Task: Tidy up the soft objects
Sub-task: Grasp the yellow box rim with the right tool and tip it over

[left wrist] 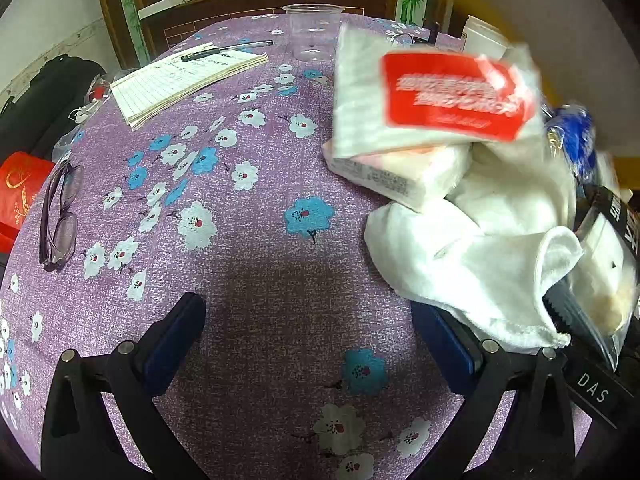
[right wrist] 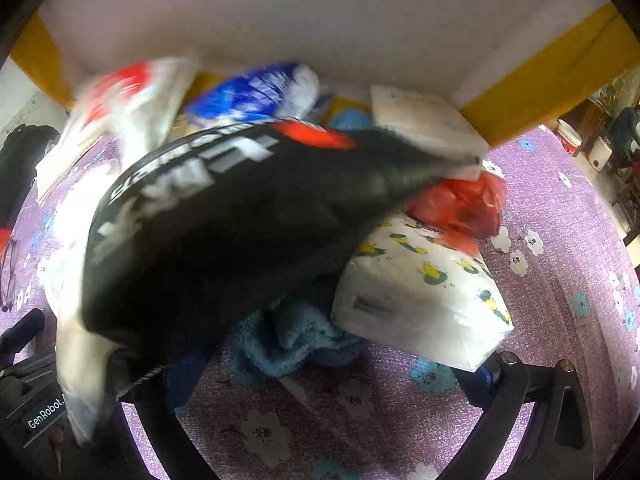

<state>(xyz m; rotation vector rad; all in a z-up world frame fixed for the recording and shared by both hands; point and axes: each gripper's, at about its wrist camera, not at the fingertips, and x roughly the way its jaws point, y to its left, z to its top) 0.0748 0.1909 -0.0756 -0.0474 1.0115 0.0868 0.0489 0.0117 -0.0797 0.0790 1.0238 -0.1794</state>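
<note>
Left wrist view: left gripper point(left wrist: 308, 340) sits low over the purple flowered tablecloth point(left wrist: 248, 240), jaws spread wide w/ nothing between them. Right of it lies a crumpled white towel point(left wrist: 480, 264), one edge draped onto the right-hand finger. Above the towel, a pink-and-white tissue pack point(left wrist: 400, 176), and on top of that a blurred white pack w/ red label point(left wrist: 436, 100). Further back on the cloth: lined notepad point(left wrist: 180, 80) w/ a pen point(left wrist: 226, 51) across it, clear plastic cup point(left wrist: 312, 32) upright, and folded glasses point(left wrist: 60, 216) near the left edge. Right wrist view: right gripper point(right wrist: 320, 380) is mostly hidden behind a blurred black bag w/ white lettering point(right wrist: 224, 232) that hangs across its left side; can't tell if the jaws grip it or how wide they stand. Behind the bag, a blue fluffy cloth point(right wrist: 296, 340) lies on the table, touching a white pack w/ yellow duck print point(right wrist: 420, 296). Red plastic bag point(right wrist: 460, 204) sits just behind that pack, plus a blue-and-white packet point(right wrist: 256, 92) and a plain white pack point(right wrist: 424, 120) near the wall
</note>
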